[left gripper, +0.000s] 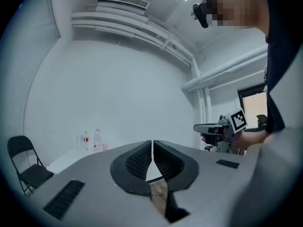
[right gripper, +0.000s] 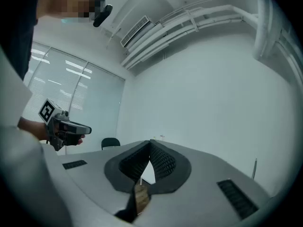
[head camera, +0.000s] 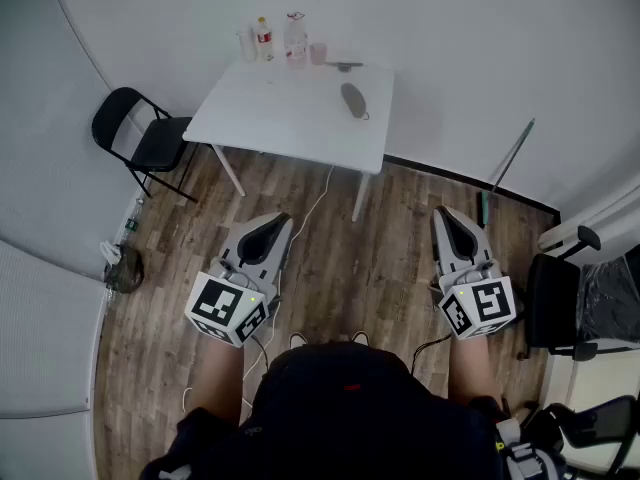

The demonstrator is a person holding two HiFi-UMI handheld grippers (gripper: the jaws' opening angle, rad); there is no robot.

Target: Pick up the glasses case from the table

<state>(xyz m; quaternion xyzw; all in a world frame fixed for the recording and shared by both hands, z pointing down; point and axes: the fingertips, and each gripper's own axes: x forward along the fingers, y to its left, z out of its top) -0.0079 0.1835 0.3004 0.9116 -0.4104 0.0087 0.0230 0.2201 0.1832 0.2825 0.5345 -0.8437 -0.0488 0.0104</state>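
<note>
A grey glasses case (head camera: 353, 100) lies on the white table (head camera: 280, 118) toward its far right side, seen in the head view. Both grippers hang level over the wood floor, well short of the table. My left gripper (head camera: 284, 219) is shut with nothing in it; its jaws meet at the tips in the left gripper view (left gripper: 152, 141). My right gripper (head camera: 443, 211) is likewise shut and empty, tips together in the right gripper view (right gripper: 151, 141). The case is hidden from both gripper views.
Bottles (head camera: 264, 38) and a small cup (head camera: 318, 53) stand at the table's far edge. A black folding chair (head camera: 140, 138) sits left of the table. A stick (head camera: 510, 156) leans on the wall at right, beside another black chair (head camera: 560, 303). A cable (head camera: 318, 203) runs across the floor.
</note>
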